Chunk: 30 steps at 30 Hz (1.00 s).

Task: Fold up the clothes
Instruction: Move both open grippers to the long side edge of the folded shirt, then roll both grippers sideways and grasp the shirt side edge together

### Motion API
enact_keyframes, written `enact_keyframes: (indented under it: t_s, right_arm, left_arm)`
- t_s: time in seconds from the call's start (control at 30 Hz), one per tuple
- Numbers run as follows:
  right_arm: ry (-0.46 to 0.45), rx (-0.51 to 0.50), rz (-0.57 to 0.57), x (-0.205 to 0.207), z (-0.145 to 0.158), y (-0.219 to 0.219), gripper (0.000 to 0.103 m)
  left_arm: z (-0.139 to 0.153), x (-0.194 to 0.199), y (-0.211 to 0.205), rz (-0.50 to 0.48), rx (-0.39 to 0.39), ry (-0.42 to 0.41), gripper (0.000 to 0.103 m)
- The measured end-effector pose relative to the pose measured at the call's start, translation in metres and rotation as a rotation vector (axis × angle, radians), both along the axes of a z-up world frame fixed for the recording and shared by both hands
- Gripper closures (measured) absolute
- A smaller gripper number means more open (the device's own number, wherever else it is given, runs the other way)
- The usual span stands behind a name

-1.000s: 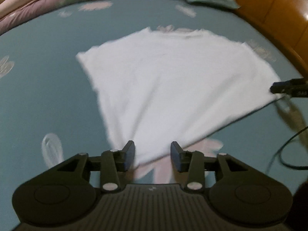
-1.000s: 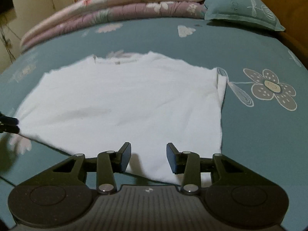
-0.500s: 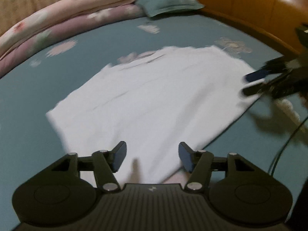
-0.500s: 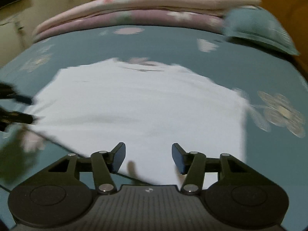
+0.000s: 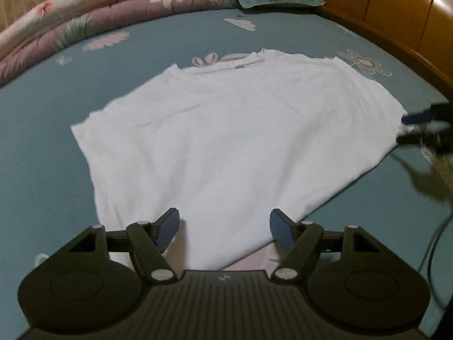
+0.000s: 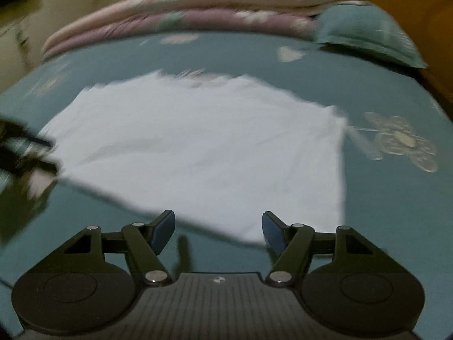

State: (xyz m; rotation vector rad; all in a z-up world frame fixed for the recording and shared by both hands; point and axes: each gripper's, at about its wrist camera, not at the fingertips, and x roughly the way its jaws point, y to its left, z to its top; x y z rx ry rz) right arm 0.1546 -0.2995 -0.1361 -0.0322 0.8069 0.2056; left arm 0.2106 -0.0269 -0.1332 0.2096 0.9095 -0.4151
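left gripper [image 5: 223, 228] jaws apart and just been opening, nothing clamped, white t-shirt [image 5: 237, 141] hem beneath them, right gripper [image 6: 218, 226] likewise spread at the other corner – shirt flat, smooth, neckline far side, on teal floral bedsheet [image 5: 36, 141], no readable writing

Right wrist view smeared by motion: edges of the white T-shirt [image 6: 198, 153] doubled, collar unreadable. Flower print [image 6: 399, 141] on the bed sheet [image 6: 382, 90] beside the shirt streaked. Left tongs [image 6: 42, 153] at the shirt's left corner only a dark blur, cut by the frame edge; contact with the cloth cannot be told.

Left wrist view: right tongs [image 5: 419, 129] at the shirt's right corner cut off by the frame edge, body unseen. The shirt's near hem hidden behind the tongs' housing. Folded quilts [image 5: 99, 14] beyond the shirt run out of frame. Cable [image 5: 430, 257] right of the shirt, ends unseen.
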Motion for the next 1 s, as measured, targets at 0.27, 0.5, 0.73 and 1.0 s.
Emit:
enact_keyframes:
  t_s: [0.27,0.5,0.73,1.0]
  right_arm:
    - [-0.020,-0.132,0.080,0.006,0.002,-0.020,0.030]
    - [-0.110,-0.556,0.486,-0.008,-0.016,0.045,0.027]
    - [-0.245,-0.815,0.674,-0.020,-0.033,0.082,0.020]
    - [-0.376,-0.862,0.775,-0.021,-0.037,0.121,0.014]
  left_arm:
    - [0.016,-0.019,-0.030,-0.073,0.195,-0.082,0.030]
    - [-0.004,-0.060,-0.103,-0.415,0.608,-0.255,0.026]
    - [-0.020,-0.067,-0.127,-0.451,0.775,-0.350,0.021]
    - [-0.031,-0.058,-0.154,-0.493,0.850,-0.452,0.021]
